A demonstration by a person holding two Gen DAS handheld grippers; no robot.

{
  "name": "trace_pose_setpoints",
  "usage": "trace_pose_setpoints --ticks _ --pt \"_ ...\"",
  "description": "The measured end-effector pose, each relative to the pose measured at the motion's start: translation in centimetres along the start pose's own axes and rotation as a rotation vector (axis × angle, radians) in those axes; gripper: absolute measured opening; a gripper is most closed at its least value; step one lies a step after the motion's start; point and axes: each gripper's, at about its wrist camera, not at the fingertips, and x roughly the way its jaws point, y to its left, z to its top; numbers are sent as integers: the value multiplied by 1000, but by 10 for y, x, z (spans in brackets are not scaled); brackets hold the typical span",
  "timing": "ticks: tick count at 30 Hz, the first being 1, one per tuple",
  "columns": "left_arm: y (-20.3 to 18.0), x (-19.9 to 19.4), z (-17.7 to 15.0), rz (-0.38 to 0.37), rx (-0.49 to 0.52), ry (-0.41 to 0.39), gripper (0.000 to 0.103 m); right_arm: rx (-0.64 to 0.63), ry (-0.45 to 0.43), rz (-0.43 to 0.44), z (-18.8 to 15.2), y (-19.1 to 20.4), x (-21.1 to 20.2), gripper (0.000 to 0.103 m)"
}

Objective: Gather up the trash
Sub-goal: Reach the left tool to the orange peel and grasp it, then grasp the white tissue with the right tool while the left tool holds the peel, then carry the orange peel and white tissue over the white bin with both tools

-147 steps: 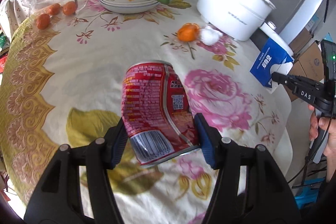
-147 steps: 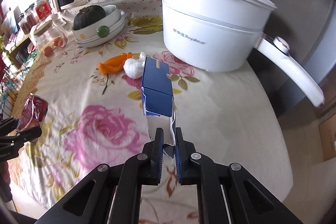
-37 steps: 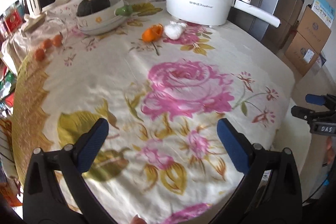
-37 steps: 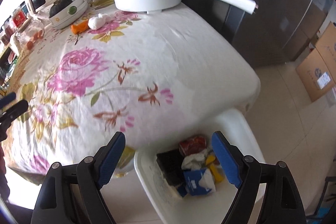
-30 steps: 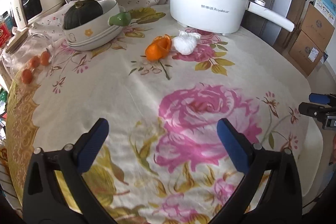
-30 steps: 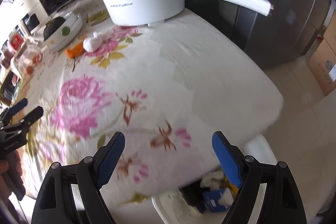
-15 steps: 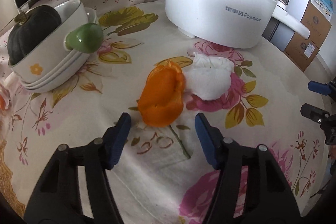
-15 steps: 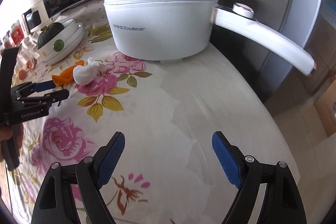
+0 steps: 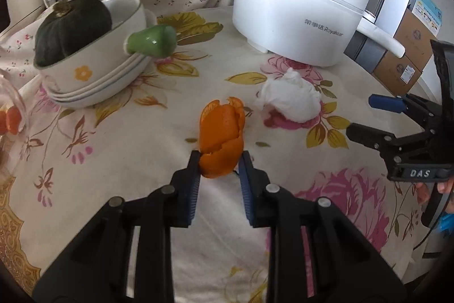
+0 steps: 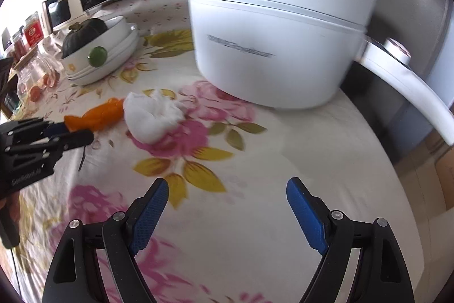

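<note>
An orange peel (image 9: 221,129) lies on the flowered tablecloth (image 9: 113,149). My left gripper (image 9: 220,158) is closing on the peel's near end, and both blue pads touch its sides. Just right of the peel sits a crumpled white tissue (image 9: 289,101). In the right wrist view the tissue (image 10: 153,115) lies ahead and to the left, with the peel (image 10: 96,115) and the left gripper (image 10: 71,132) beyond it. My right gripper (image 10: 227,186) hovers wide open over the cloth with nothing between its fingers. In the left wrist view the right gripper (image 9: 361,117) is to the right of the tissue.
A white electric pot (image 9: 298,4) with a long handle stands just behind the tissue. Stacked bowls (image 9: 93,70) holding a dark squash sit at back left. A glass jar (image 10: 34,73) stands near the left edge. Cardboard boxes (image 9: 408,47) sit beyond the table's right edge.
My left gripper came forward to the orange peel and its jaws narrowed from wide open onto it. My right gripper swung from the bin beside the table to above the cloth near the pot.
</note>
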Motion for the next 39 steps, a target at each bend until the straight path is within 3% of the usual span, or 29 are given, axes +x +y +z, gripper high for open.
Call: trace_pose_setpoints --ticks 7,15,17,19,20,25,39 --pt "41 -27 -31 -1 -90 -15 29 -6 16 17 20 38 30 86" --pt "55 -39 -52 13 -125 -2 28 40 20 -7 37 45 52 86" --pt "53 -41 -55 15 -126 2 28 16 31 -6 39 47 55 75" --pt "50 -44 -58 17 -126 4 28 5 36 21 41 49 53 46" --pt "48 -45 -59 18 -127 5 28 4 46 21 41 49 52 40" --pt "35 -56 -63 21 -124 10 28 -56 48 11 31 54 25 33" --pt "-21 -119 -83 -21 -151 7 28 -65 21 -4 -28 33 -84 30"
